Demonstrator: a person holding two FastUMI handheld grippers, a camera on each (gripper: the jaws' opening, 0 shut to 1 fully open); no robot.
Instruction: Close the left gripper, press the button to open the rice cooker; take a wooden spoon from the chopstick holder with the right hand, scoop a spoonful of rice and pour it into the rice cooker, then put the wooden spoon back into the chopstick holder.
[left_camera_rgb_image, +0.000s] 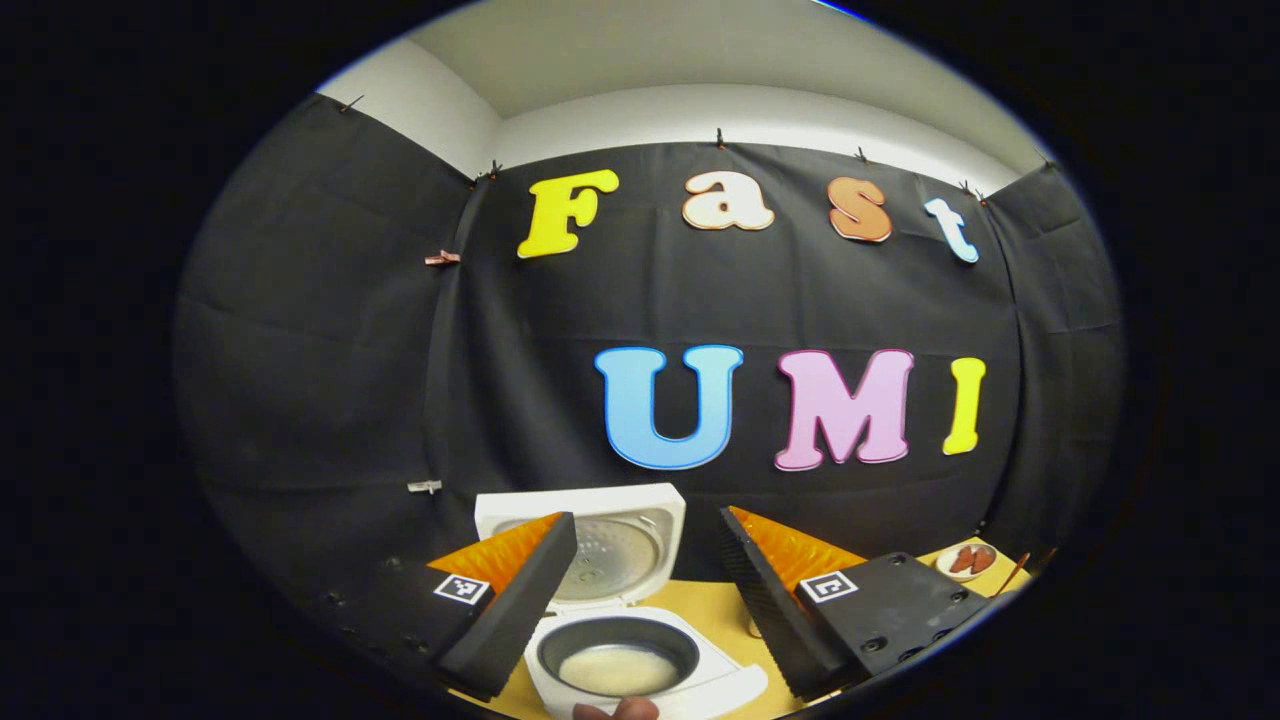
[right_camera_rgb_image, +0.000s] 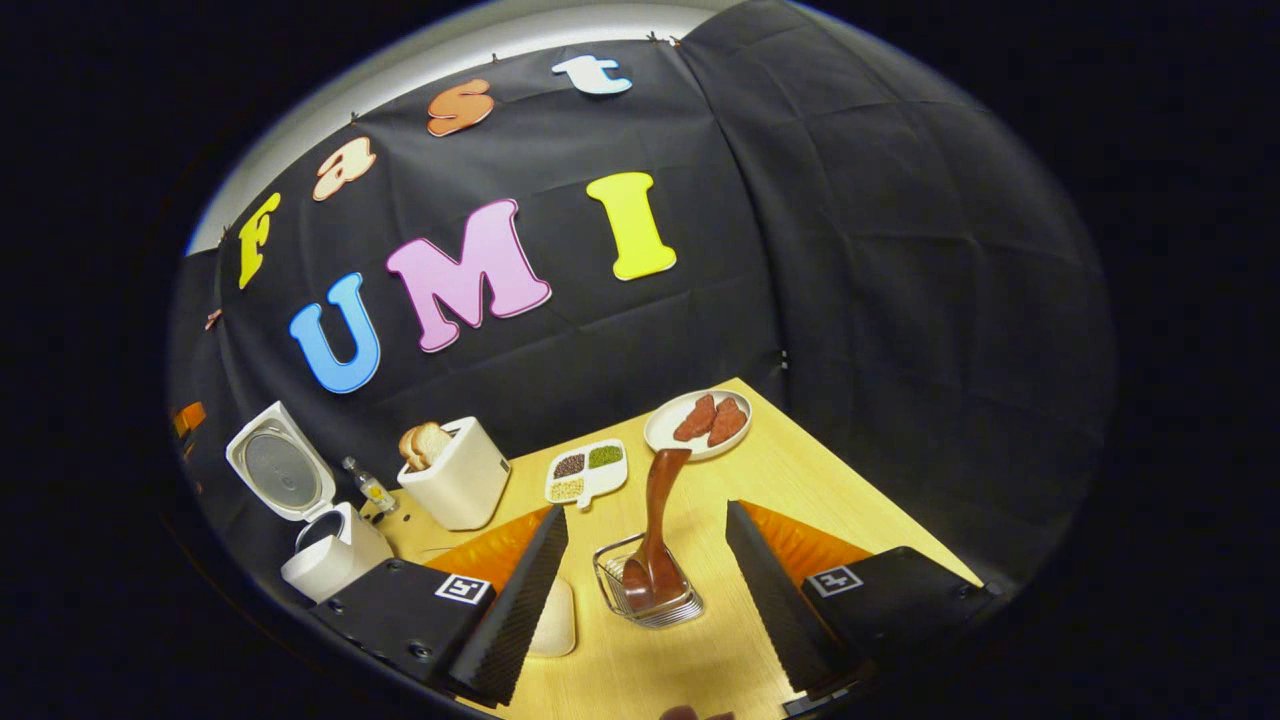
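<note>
The white rice cooker (left_camera_rgb_image: 690, 690) stands open below my left gripper (left_camera_rgb_image: 650, 610), its lid (left_camera_rgb_image: 610, 540) raised at the back. White rice (left_camera_rgb_image: 618, 668) lies in its dark inner pot. The left gripper is open, its fingers wide apart over the pot. In the right gripper view the cooker (right_camera_rgb_image: 330, 560) sits at the far left with its lid up. A brown wooden spoon (right_camera_rgb_image: 660, 510) stands in the wire chopstick holder (right_camera_rgb_image: 650, 590) on the wooden table (right_camera_rgb_image: 800, 480). My right gripper (right_camera_rgb_image: 640, 600) is open, with the holder between and beyond its fingers, not touching the spoon.
A white toaster (right_camera_rgb_image: 455, 470) with bread stands behind the holder. A divided dish of grains (right_camera_rgb_image: 587, 470) and a plate of sausage slices (right_camera_rgb_image: 700, 420) lie farther back. A small bottle (right_camera_rgb_image: 372, 490) stands by the cooker. A white object (right_camera_rgb_image: 555, 620) lies by my right gripper's left finger.
</note>
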